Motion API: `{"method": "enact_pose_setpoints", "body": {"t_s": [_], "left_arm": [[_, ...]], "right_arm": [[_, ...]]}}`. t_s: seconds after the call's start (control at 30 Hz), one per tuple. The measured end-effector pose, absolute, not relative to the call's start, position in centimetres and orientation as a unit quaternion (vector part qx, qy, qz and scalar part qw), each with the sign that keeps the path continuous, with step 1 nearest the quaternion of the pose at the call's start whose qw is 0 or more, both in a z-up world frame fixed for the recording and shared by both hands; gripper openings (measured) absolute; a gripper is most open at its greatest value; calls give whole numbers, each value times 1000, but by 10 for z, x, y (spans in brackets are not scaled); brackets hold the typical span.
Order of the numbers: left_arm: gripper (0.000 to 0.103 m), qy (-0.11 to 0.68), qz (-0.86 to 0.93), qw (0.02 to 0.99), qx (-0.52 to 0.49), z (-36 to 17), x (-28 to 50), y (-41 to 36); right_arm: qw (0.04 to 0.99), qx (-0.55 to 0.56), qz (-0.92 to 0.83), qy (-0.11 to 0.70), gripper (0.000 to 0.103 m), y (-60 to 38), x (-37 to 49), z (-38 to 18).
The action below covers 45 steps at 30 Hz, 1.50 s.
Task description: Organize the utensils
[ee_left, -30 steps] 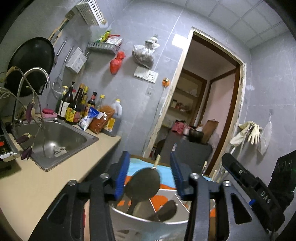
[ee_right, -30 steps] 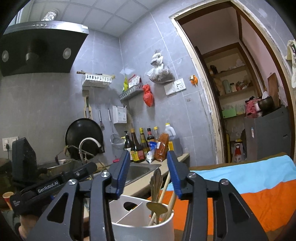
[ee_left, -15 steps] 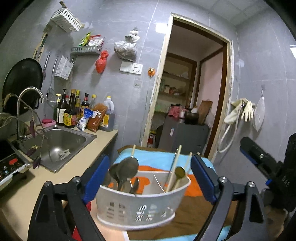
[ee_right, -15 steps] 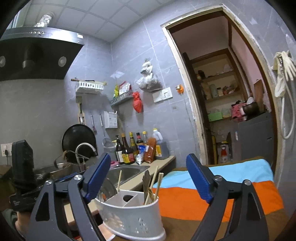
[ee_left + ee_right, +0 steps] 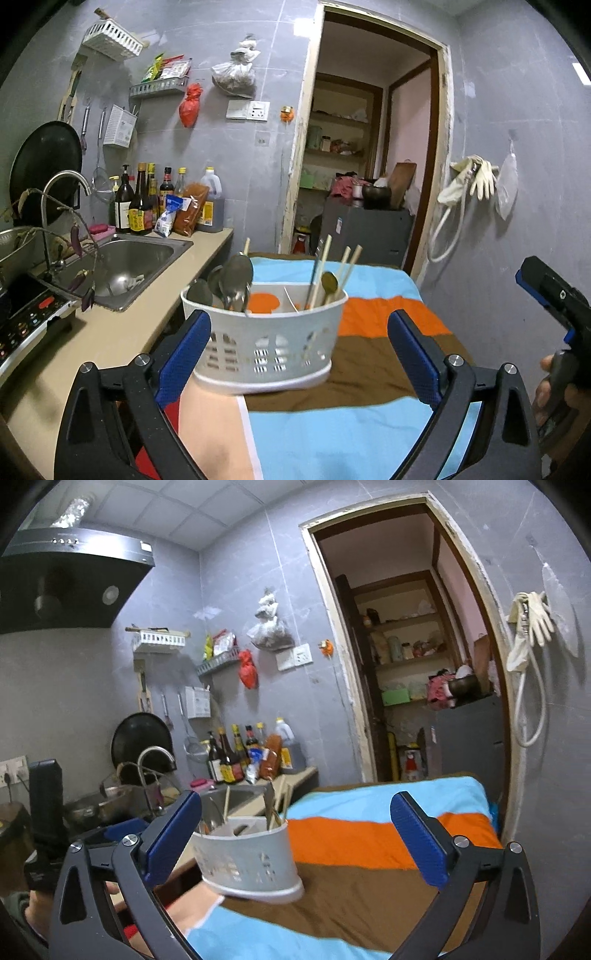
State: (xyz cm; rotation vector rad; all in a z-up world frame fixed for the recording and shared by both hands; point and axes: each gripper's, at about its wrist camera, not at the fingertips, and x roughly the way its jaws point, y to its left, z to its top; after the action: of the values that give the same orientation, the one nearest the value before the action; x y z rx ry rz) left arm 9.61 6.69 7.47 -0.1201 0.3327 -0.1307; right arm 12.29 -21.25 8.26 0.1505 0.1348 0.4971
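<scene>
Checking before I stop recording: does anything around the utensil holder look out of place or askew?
Nothing stands out. The white utensil holder stands upright on the striped cloth, spoons in one compartment, chopsticks in another.

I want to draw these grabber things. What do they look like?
Both the left gripper and the right gripper have black angled frames with silver bolts. Their fingers end in flat blue textured pads. Seen from the side, the bodies are chunky black boxes with blue trim.

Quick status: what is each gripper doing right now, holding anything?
Left gripper: jaws opening wide, holding nothing; white utensil caddy stands beyond them.
Right gripper: jaws opening wide, holding nothing.
</scene>
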Motion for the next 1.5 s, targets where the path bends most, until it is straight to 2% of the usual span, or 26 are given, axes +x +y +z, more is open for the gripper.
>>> {"method": "enact_pose_setpoints", "body": {"t_s": [0.33,0.8,1.5], "left_arm": [[95,154,-48,986,-40,49,66,50],[97,84,-8,996,-21,29,25,35],[98,94,16,995,-23,13,19,36]], "right_arm": [[982,14,177,59,103,-218,91,60],[993,-4,101,57,103,-225,63,25],[993,-6,98,64,103,-225,59,14]]}}
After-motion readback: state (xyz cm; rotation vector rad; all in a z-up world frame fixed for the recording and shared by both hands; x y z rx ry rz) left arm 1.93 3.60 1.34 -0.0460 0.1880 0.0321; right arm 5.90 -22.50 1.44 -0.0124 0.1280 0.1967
